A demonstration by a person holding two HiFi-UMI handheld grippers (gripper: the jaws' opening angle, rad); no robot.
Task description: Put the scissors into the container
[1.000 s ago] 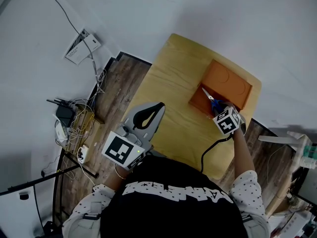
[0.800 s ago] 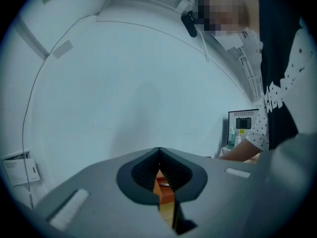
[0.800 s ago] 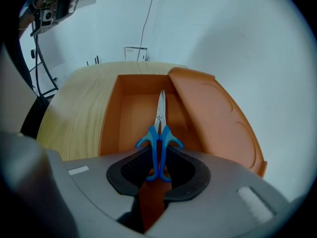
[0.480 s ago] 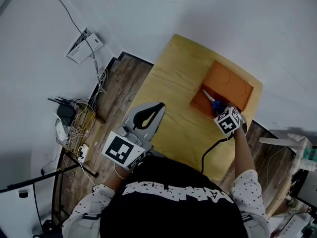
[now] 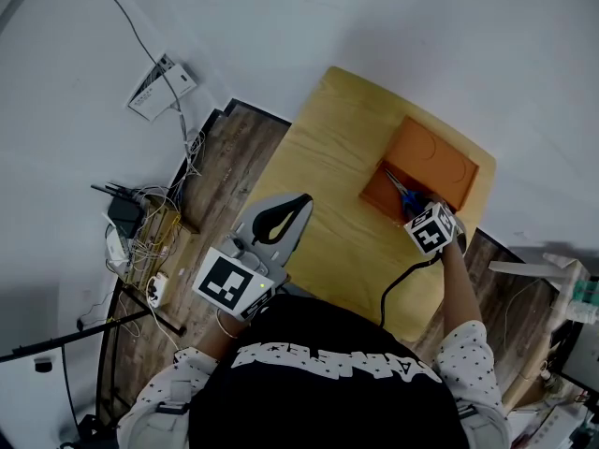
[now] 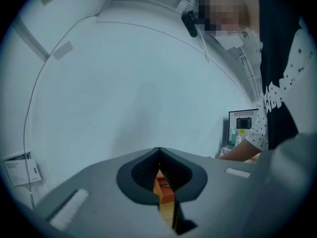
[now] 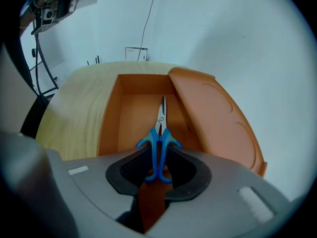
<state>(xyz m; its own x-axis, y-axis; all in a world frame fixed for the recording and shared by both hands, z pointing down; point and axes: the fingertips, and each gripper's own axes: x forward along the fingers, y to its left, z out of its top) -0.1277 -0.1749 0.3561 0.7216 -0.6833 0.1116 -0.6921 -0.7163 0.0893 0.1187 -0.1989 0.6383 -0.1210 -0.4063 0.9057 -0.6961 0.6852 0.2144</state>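
Right tongs [image 5: 413, 210] [image 7: 157, 165] are clamping on the blue handles of the scissors [image 5: 397, 186] [image 7: 159, 142]; the handles are sitting between the dark pads, one pad on each side. The closed blades are pointing away from the person, over the open orange container [image 5: 371, 195] [image 7: 109, 119]. The scissors are hanging inside the container's opening, roughly along its middle. No view settles whether the blade tips are touching the container floor.

The container's lid [image 5: 433, 158] [image 7: 218, 112] is standing open on the right side, tilting away from the opening. The container is resting at the far right corner of the light wooden bench [image 5: 329, 162] [image 7: 72, 109].

Left tongs [image 5: 286, 211] [image 6: 159, 175] are meeting at the tips, leaving only a thin slit lower down, and are gripping nothing. Through that slit a strip of the orange container and the bench is showing. They are hovering at the near left edge of the bench, well apart from the container.

A tangle of cables [image 5: 148, 224] is lying on the wood floor [image 5: 225, 162] to the left of the bench.
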